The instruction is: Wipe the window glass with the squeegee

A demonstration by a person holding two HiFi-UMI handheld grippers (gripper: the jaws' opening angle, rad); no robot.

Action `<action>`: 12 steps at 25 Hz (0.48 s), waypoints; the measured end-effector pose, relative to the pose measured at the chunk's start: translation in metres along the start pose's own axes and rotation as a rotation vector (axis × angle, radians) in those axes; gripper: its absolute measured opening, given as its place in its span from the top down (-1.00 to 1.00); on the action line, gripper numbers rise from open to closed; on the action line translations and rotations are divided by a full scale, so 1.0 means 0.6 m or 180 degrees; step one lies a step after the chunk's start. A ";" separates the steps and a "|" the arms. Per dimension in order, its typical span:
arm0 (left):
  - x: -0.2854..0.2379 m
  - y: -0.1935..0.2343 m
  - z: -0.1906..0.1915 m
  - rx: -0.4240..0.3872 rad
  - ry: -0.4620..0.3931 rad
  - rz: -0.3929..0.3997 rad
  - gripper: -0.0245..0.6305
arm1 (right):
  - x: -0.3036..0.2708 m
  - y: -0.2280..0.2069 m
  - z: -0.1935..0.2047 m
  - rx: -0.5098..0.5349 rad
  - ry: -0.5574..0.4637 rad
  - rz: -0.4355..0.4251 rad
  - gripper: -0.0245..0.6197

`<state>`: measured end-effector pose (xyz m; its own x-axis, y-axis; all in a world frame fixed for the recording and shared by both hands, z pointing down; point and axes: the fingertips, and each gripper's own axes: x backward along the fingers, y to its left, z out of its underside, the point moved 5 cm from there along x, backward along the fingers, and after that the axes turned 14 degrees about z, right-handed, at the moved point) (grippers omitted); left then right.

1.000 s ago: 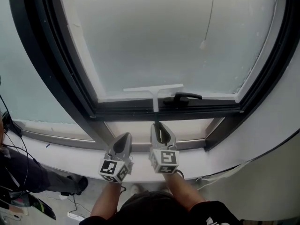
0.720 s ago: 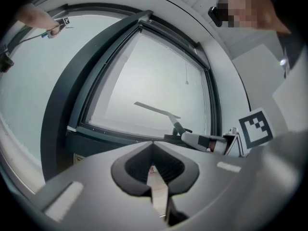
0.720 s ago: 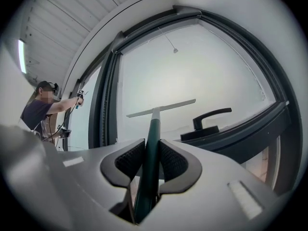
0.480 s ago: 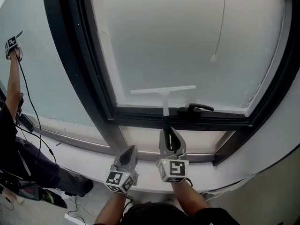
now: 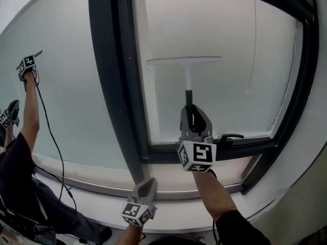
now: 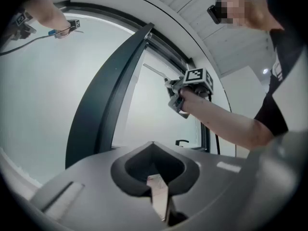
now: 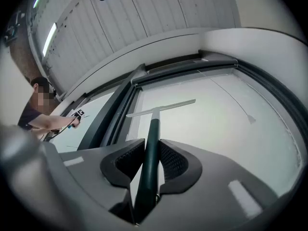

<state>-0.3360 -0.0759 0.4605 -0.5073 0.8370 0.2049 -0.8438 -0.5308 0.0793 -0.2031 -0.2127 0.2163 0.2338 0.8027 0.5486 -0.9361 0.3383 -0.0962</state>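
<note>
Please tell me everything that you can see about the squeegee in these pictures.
The T-shaped squeegee with a white blade bar and dark handle stands upright against the frosted window glass. Its long, straight bar lies roughly level at the top and seems pressed on the pane. A white neck runs down into the smooth, plastic-looking handle. The right hand-held gripper is shut on that handle from below. Nothing else touches it.
</note>
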 end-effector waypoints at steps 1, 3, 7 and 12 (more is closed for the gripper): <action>0.009 0.008 -0.007 -0.0022 -0.0004 0.0034 0.93 | -0.013 0.013 -0.010 0.0002 -0.0043 0.0037 0.62; 0.023 0.024 -0.019 -0.0038 -0.0019 0.0059 0.93 | -0.036 0.033 -0.026 -0.0005 -0.0106 0.0094 0.62; 0.033 0.056 -0.042 -0.0077 -0.0120 0.0014 0.93 | -0.074 0.059 -0.054 0.0011 -0.0237 0.0114 0.62; 0.013 0.078 -0.073 -0.0207 -0.0237 0.0014 0.93 | -0.127 0.069 -0.077 -0.0045 -0.0354 0.0124 0.62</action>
<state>-0.3872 -0.0882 0.4232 -0.4988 0.8212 0.2773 -0.8523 -0.5228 0.0151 -0.2476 -0.2372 0.1322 0.1660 0.7563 0.6329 -0.9400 0.3154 -0.1304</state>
